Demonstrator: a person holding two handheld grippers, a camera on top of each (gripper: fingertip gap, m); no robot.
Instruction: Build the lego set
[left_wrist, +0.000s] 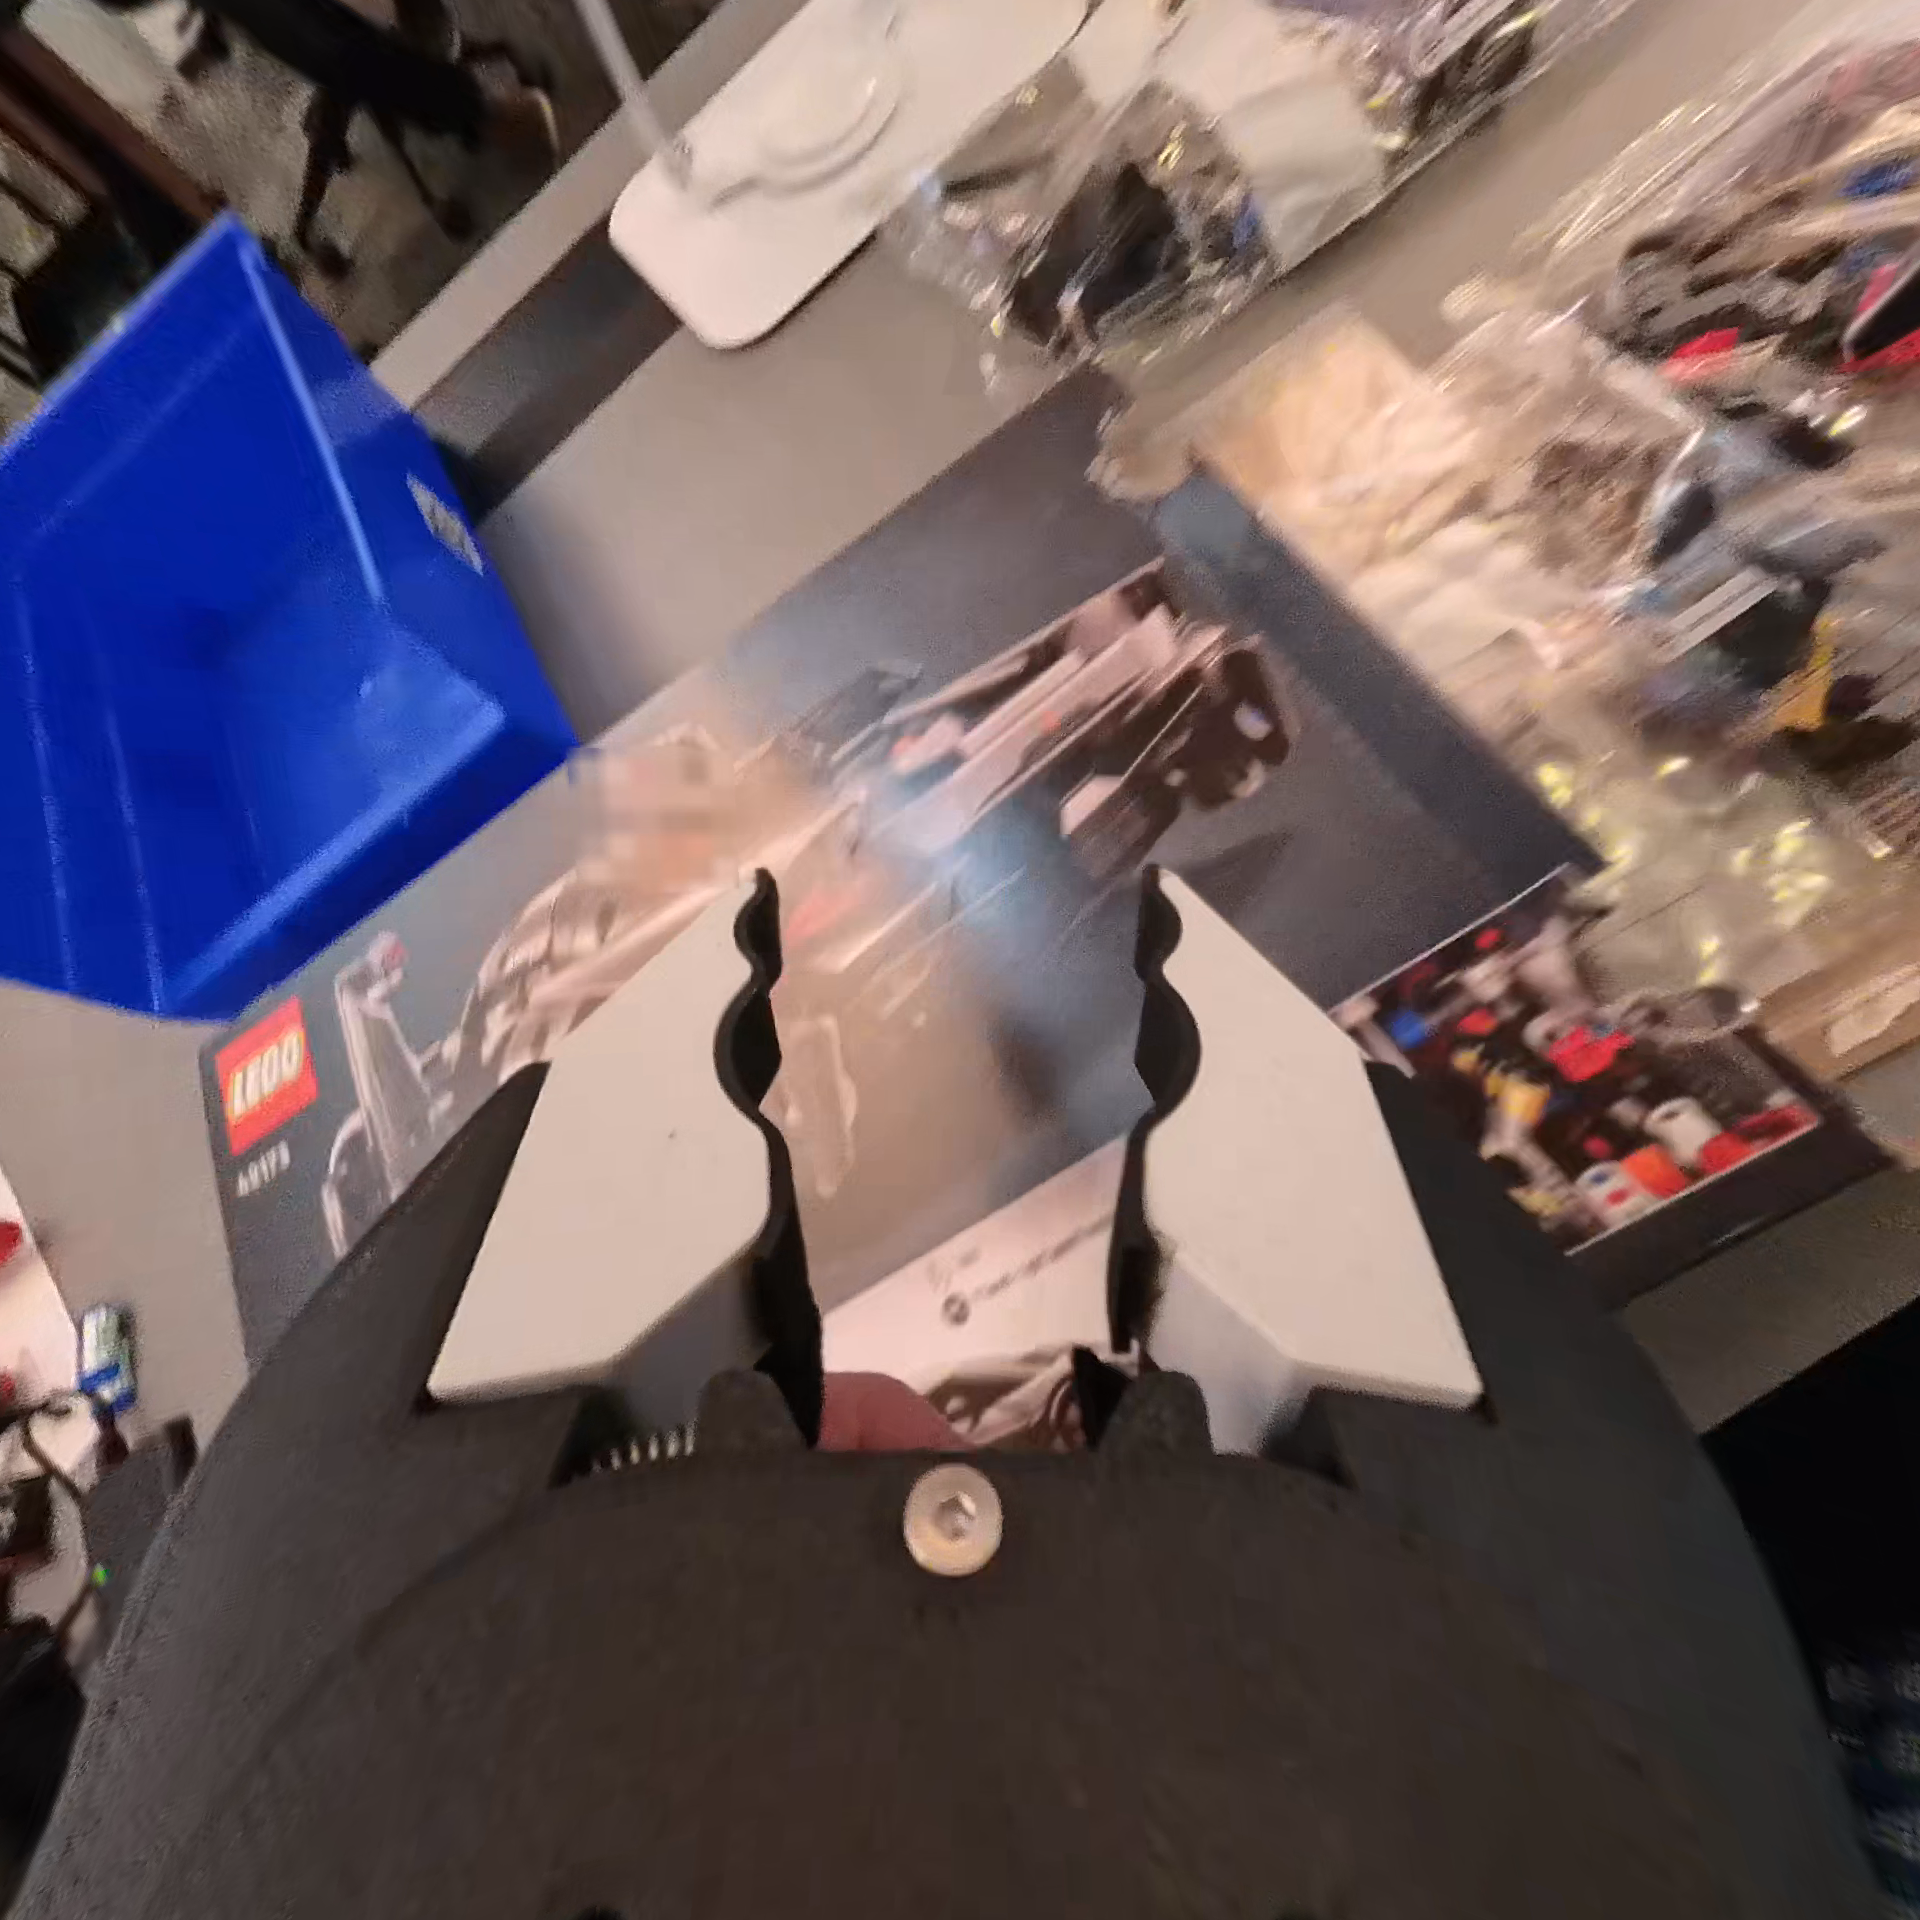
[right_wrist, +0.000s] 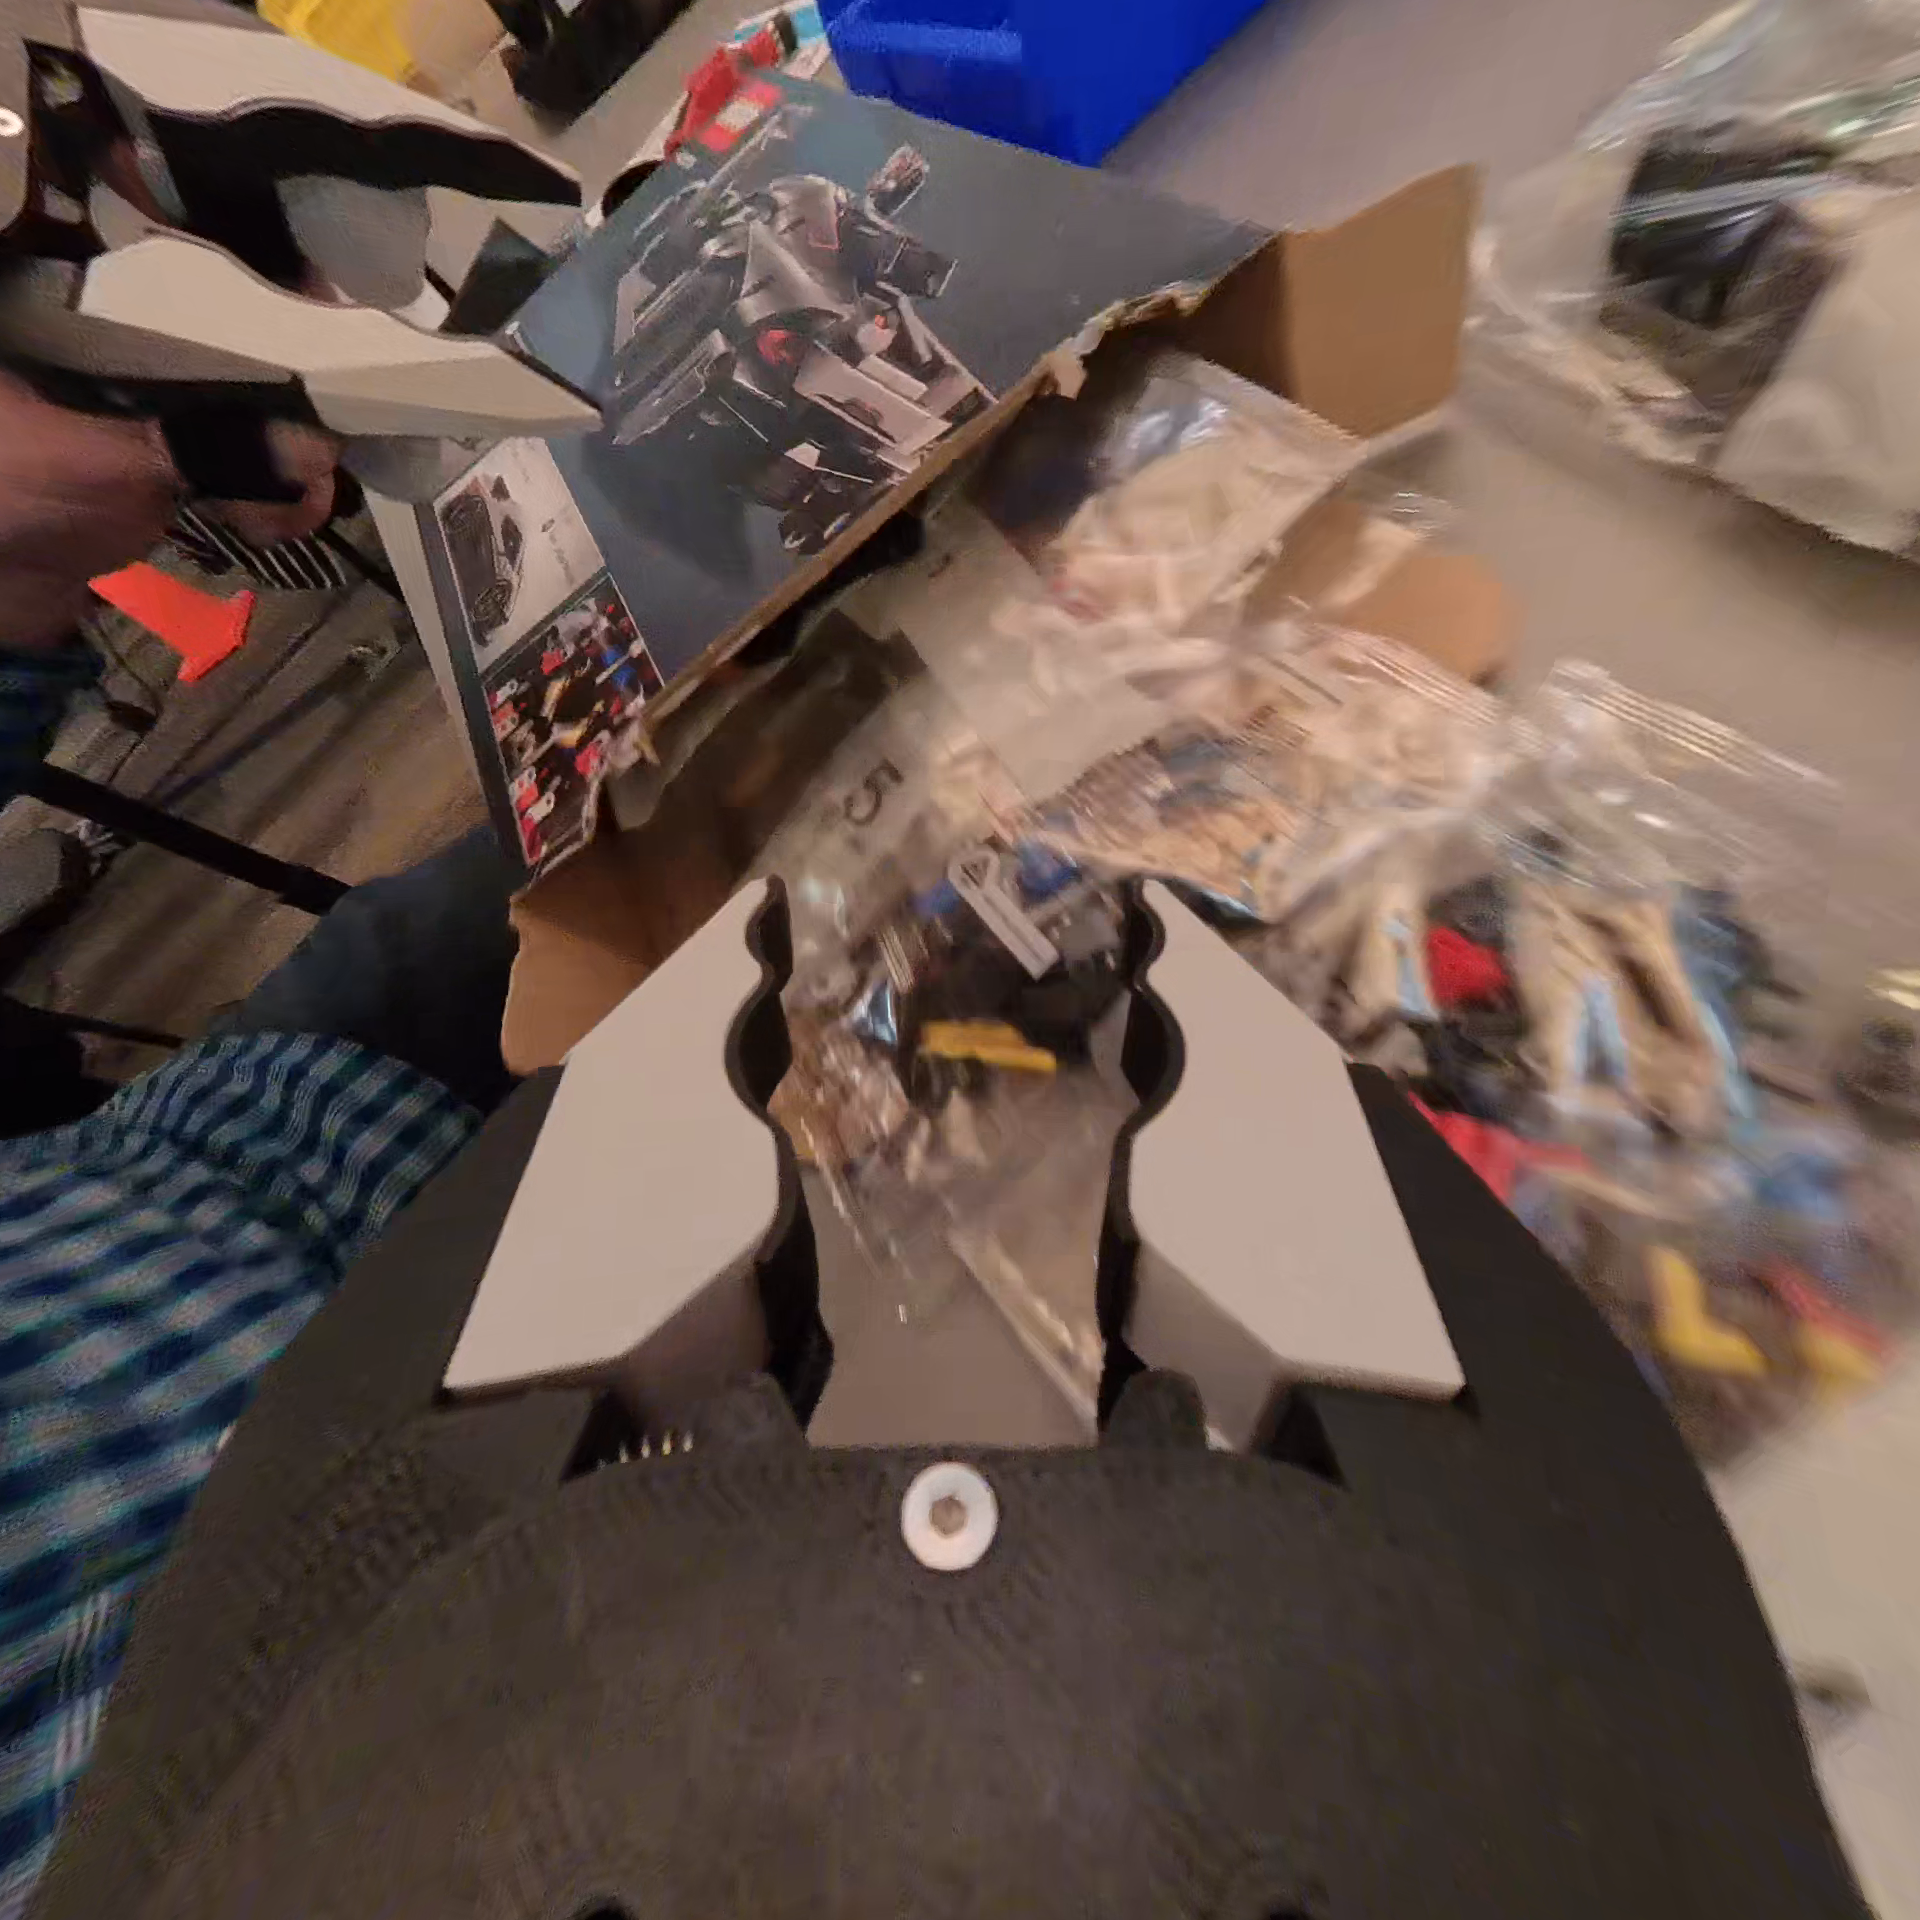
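The lego box (left_wrist: 1039, 665) lies flat on the grey table (left_wrist: 675, 488), its dark lid showing a picture of a grey vehicle. My left gripper (left_wrist: 956, 883) is open and empty, hovering above the near part of the lid. In the right wrist view the box (right_wrist: 831, 270) has its torn end flap (right_wrist: 1351, 291) open, and clear bags of pieces (right_wrist: 1195, 644) spill out of it. My right gripper (right_wrist: 958, 888) is open, with a clear bag (right_wrist: 966, 1049) of dark and yellow pieces lying between and below its fingers. The left gripper (right_wrist: 587, 301) shows at the box's far corner.
A blue bin (left_wrist: 229, 623) stands left of the box. A white lamp base (left_wrist: 748, 218) sits at the table's far edge. More clear bags of pieces (left_wrist: 1662, 436) cover the table on the right. A person's checked sleeve (right_wrist: 156, 1299) is at the lower left.
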